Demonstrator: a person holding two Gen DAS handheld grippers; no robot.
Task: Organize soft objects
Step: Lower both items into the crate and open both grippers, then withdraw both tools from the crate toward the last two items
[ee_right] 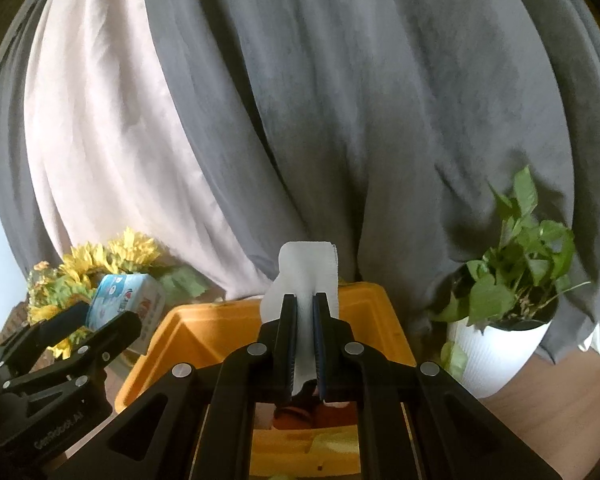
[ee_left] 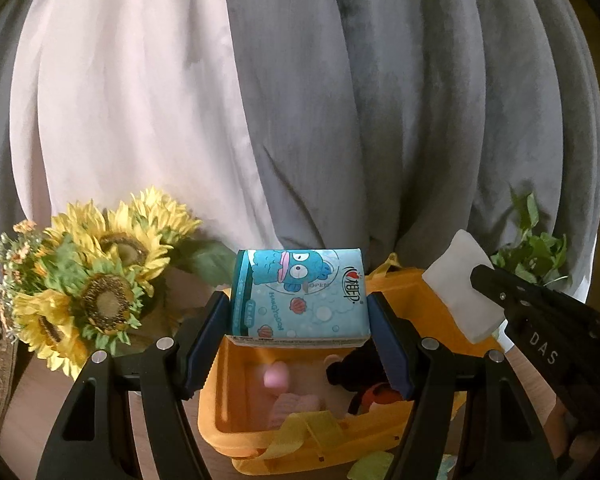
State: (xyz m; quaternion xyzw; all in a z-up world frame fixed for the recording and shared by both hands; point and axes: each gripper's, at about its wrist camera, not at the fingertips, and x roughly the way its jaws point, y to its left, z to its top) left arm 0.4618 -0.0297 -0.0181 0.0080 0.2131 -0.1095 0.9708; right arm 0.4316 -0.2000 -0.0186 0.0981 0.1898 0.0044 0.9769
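Grey curtains (ee_left: 380,100) hang behind everything, with a pale pink sheer curtain (ee_left: 120,100) beside them, and below is a wooden table (ee_right: 540,412) of brown colour. On this table stands a yellow plastic basket (ee_left: 228,392), and inside it I can see a pink soft thing (ee_left: 276,376), something knitted in pink (ee_left: 296,406) and a plush toy in black, white and orange (ee_left: 356,380); what they are exactly is not clear. The left gripper (ee_left: 299,312) holds a blue tissue pack (ee_left: 300,296) above the back part of the basket, its two blue pads pressing on both sides of the pack. The pack shows a blue cartoon fish, red shells, the words "OPEN" and "HANGYODON", and a red logo with a heart and Chinese characters that I cannot read well. The right gripper (ee_right: 305,304) has its jaws close together, clamped on a white folded tissue (ee_right: 306,268), which stands up between the pads over the basket. In the left wrist view the right gripper carries the letters "DAS", and in the right wrist view the left gripper has a small print like "GenRobot.AI". Left of the basket there is a bunch of artificial sunflowers (ee_left: 100,280). At the right stands a green leafy plant (ee_right: 520,264) in a white ribbed pot (ee_right: 496,352), near the basket but not touching it
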